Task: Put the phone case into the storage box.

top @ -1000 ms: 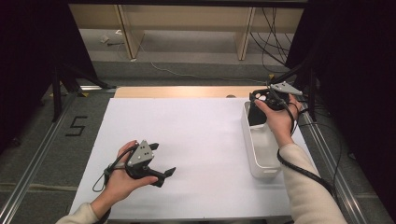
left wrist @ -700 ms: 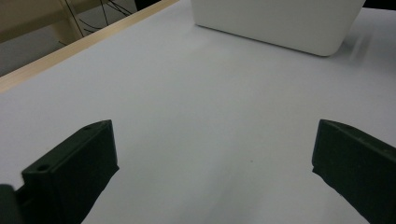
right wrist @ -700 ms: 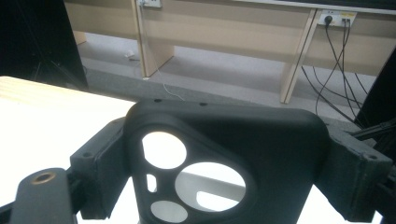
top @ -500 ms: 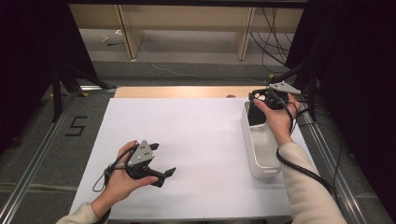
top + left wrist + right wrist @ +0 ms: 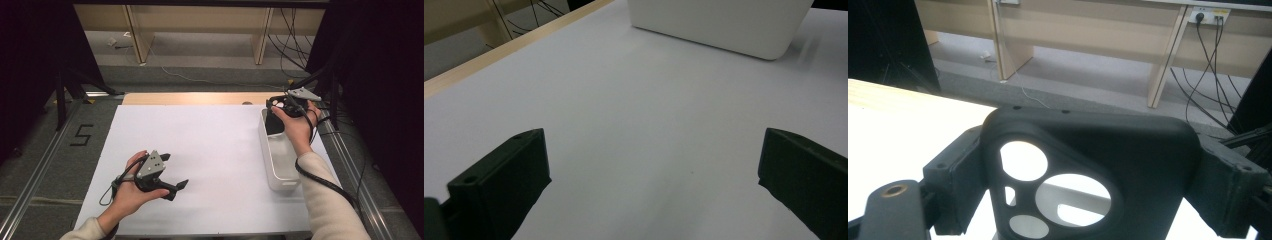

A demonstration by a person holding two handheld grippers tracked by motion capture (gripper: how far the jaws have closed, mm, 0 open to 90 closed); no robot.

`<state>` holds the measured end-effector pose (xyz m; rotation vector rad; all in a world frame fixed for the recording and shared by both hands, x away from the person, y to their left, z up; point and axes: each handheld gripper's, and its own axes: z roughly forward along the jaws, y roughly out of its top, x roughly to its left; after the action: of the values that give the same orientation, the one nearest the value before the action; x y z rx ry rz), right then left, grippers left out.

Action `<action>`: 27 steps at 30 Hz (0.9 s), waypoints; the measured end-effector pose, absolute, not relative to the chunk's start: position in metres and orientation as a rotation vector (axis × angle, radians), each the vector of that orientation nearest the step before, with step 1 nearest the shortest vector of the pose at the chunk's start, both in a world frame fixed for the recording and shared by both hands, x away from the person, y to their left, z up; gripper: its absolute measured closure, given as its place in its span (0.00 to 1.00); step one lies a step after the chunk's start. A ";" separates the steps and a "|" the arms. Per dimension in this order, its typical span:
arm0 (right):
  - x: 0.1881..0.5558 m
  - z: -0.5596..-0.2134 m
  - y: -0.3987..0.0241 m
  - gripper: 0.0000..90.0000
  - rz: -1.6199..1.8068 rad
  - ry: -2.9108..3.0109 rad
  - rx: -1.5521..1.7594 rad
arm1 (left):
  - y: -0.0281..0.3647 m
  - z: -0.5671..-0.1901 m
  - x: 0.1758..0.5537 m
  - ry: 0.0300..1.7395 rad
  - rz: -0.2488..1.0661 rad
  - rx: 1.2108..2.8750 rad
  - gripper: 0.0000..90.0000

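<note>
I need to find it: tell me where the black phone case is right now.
The black phone case is clamped in the right gripper, above the far end of the white bin at the table's right side.

A white sheet (image 5: 210,150) covers the table; black "5" mark (image 5: 81,135) beside it.

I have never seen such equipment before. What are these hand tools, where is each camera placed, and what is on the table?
A person holds a two-jaw gripper in each hand. One camera looks down from above; one more rides on each gripper.

On the white table stands a white bin. The left gripper rests low near the table, jaws open and empty. The right gripper, above the bin's far end, is closed on a black phone case with round camera holes.
</note>
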<state>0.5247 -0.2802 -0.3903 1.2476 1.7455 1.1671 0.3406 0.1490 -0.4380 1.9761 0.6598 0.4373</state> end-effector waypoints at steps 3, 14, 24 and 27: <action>0.525 -0.390 -0.280 0.17 1.167 1.745 1.250 | 0.149 -0.438 0.341 0.660 0.437 1.975 0.00; 0.528 -0.390 -0.280 0.17 1.165 1.746 1.247 | 0.149 -0.438 0.341 0.658 0.437 1.977 0.00; 0.532 -0.391 -0.278 0.17 1.150 1.753 1.247 | 0.149 -0.438 0.341 0.658 0.437 1.978 0.00; 0.533 -0.391 -0.277 0.17 1.152 1.749 1.245 | 0.149 -0.438 0.341 0.657 0.436 1.979 0.00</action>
<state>0.5328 -0.2769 -0.3913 1.2450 1.7490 1.1515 0.3408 0.1489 -0.4382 1.9789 0.6574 0.4364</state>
